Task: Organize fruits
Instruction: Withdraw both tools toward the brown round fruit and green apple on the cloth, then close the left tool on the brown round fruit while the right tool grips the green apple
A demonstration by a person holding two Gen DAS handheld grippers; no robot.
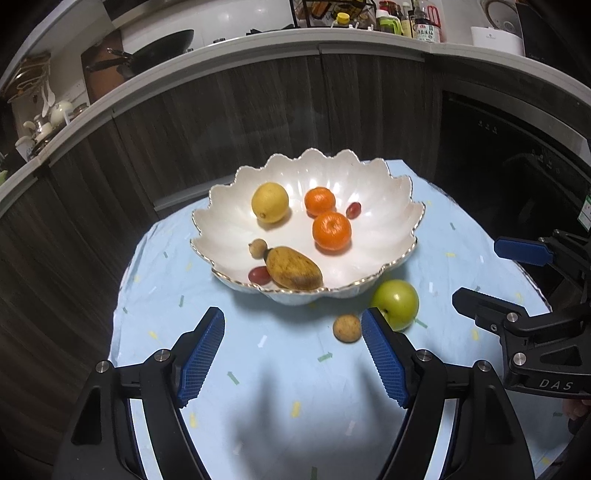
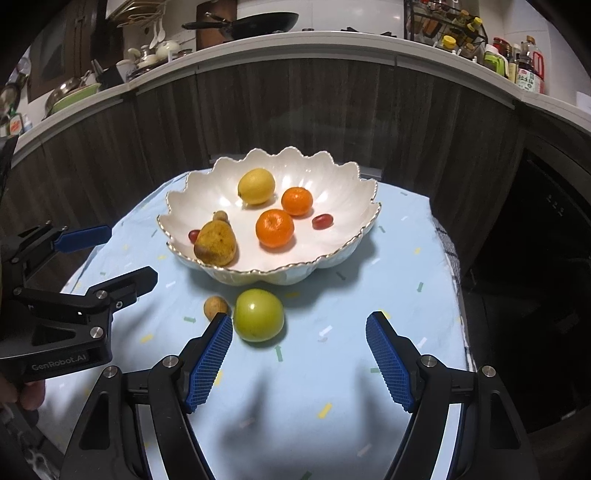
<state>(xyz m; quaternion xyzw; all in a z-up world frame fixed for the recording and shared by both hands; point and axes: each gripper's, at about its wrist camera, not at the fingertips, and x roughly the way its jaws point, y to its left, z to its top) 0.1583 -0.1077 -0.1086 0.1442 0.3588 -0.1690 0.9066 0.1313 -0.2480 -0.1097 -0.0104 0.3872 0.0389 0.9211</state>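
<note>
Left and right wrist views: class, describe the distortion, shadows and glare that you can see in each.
Left wrist view: fisheye bends the counter edge into an arc, corners go black, and soft shadows fall on the blue cloth. Right wrist view: same curved counter, a highlight glints on the green apple, and the white bowl shines.

- light blue tablecloth (image 1: 280, 369) with small confetti marks, covering the table
- dark wood-grain cabinet fronts (image 2: 332, 110) behind
- black wok (image 2: 258, 22) on the counter
- sauce bottles (image 1: 424, 22) (labels unreadable) by a wire rack (image 2: 443, 22)
</note>
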